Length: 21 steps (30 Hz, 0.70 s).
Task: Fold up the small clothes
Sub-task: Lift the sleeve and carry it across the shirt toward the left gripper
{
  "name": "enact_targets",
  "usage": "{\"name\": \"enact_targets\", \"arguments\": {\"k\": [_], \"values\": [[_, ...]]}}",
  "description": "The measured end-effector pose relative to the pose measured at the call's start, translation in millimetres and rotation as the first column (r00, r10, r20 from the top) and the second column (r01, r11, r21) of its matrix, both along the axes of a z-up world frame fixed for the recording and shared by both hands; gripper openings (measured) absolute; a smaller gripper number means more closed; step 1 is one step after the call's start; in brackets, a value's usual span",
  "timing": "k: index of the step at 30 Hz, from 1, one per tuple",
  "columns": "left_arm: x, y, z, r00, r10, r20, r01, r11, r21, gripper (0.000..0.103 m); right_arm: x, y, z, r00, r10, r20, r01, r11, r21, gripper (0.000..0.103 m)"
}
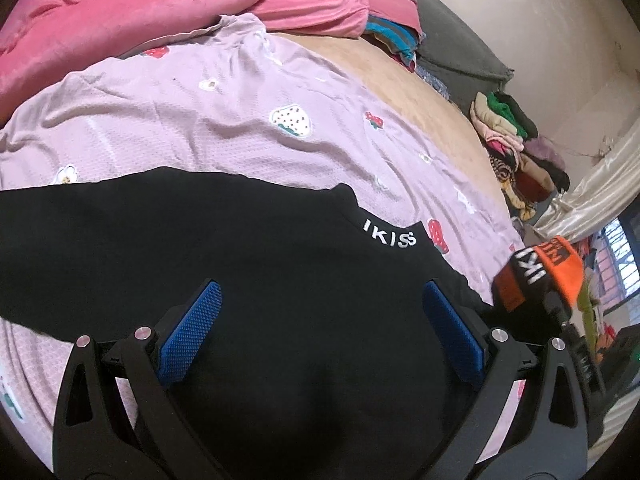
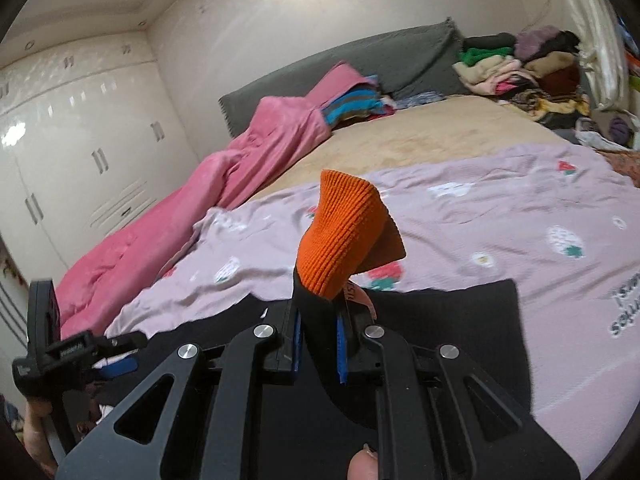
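We've got the wide bed with the lilac strawberry-print sheet [image 1: 224, 120] as our work surface, and the rumpled pink plush blanket [image 1: 120, 12] is bunched along its far side, well apart from where we're working. The thing we're folding is the black knit garment with white "IKISS" lettering [image 1: 248, 248], spread mostly flat on the sheet right under both tools. Its orange ribbed cuff [image 2: 344, 232] is the bit in play: our right gripper [image 2: 318, 344] is pinched tight on the black fabric just below that cuff, holding it up off the bed so the orange end sticks up above the jaws. Our left gripper [image 1: 322, 332] hovers over the body of the garment with its blue pads spread wide, holding nothing. Looks to us like we're mid-fold on a sleeve or leg, early-ish in the job. To do this bit well, we'd carry the cuff across in a low arc so the fabric doesn't drag the rest along, and press the left tool down on the body near the fold line to pin it. Lay the cuff flat before letting go, otherwise that stretchy rib will curl back.
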<state>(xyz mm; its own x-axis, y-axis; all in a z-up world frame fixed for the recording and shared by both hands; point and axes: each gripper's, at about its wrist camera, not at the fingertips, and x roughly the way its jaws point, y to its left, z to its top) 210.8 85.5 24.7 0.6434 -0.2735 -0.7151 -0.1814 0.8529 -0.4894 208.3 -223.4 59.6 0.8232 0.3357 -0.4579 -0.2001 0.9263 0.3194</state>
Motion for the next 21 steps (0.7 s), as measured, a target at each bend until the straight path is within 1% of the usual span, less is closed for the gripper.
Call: {"name": "enact_targets", "arguments": {"k": [3, 9, 10, 13, 14, 16, 18, 21], "values": [[0.4, 9.2, -4.9, 1.000, -0.009, -0.008, 0.008, 0.998, -0.058, 0.094, 2.1, 25.1, -5.8, 0.999, 0.042, -0.011, -0.042, 0.999, -0.017, 0.012], [2.6, 22.8, -16.8, 1.000, -0.010, -0.019, 0.007, 0.990, -0.137, 0.094, 4.7, 67.3, -24.4, 0.992, 0.115, -0.042, -0.118, 0.991, -0.060, 0.012], [2.9, 25.2, -19.5, 1.000, -0.013, -0.017, 0.010, 0.987, -0.159, 0.094, 4.6, 75.5, -28.5, 0.990, 0.131, -0.050, -0.135, 0.989, -0.065, 0.012], [3.8, 29.3, -25.7, 1.000, -0.020, -0.019, 0.016, 0.981, -0.193, 0.094, 4.7, 91.6, -38.5, 0.985, 0.161, -0.064, -0.165, 0.983, -0.081, 0.013], [4.2, 30.2, -28.2, 1.000, -0.025, -0.019, 0.021, 0.977, -0.210, 0.093, 5.0, 94.9, -41.2, 0.984, 0.167, -0.068, -0.172, 0.981, -0.086, 0.015], [5.5, 31.2, -33.1, 0.999, -0.037, -0.020, 0.031, 0.968, -0.248, 0.093, 5.5, 103.9, -47.7, 0.980, 0.180, -0.083, -0.187, 0.977, -0.099, 0.015], [6.9, 30.7, -36.5, 0.999, -0.044, -0.020, 0.037, 0.964, -0.263, 0.092, 5.2, 109.3, -53.0, 0.978, 0.187, -0.094, -0.196, 0.975, -0.107, 0.018], [9.1, 28.4, -40.6, 0.998, -0.058, -0.024, 0.049, 0.961, -0.272, 0.086, 1.6, 115.6, -58.8, 0.969, 0.220, -0.113, -0.232, 0.967, -0.106, 0.030]]}}
